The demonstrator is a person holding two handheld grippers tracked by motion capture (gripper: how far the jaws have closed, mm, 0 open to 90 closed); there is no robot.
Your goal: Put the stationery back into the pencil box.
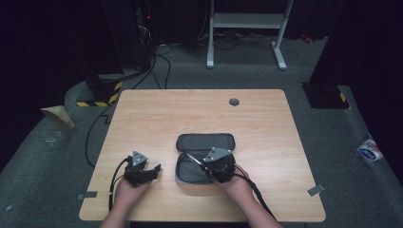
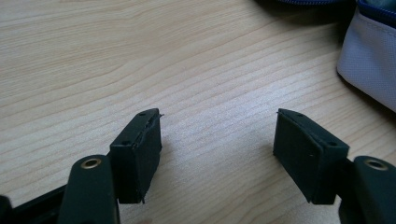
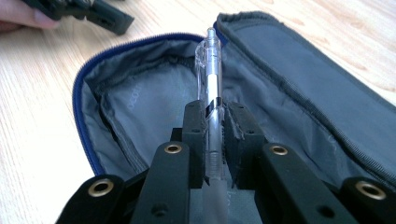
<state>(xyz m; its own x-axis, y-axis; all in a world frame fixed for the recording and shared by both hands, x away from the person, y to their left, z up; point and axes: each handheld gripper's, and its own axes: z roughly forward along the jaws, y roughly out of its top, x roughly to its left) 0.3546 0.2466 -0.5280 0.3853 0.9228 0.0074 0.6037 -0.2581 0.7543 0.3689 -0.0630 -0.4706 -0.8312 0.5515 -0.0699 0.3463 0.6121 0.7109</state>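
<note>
A grey zip pencil case (image 1: 204,142) lies open near the middle of the table, its lid (image 3: 303,88) folded back and its grey lining (image 3: 140,112) showing. My right gripper (image 1: 202,164) hovers over the case's open half, shut on a clear plastic pen (image 3: 211,84) that points along the jaws toward the far end of the case. In the high view the pen (image 1: 192,158) sticks out to the upper left. My left gripper (image 1: 154,168) rests on the table left of the case, jaws wide open, nothing between them (image 2: 217,140).
The wooden table (image 1: 166,114) has a grey cable grommet (image 1: 234,101) near its far edge. The case's pale outer side (image 2: 369,60) lies just right of the left jaws. Cables trail from both grippers toward the front edge.
</note>
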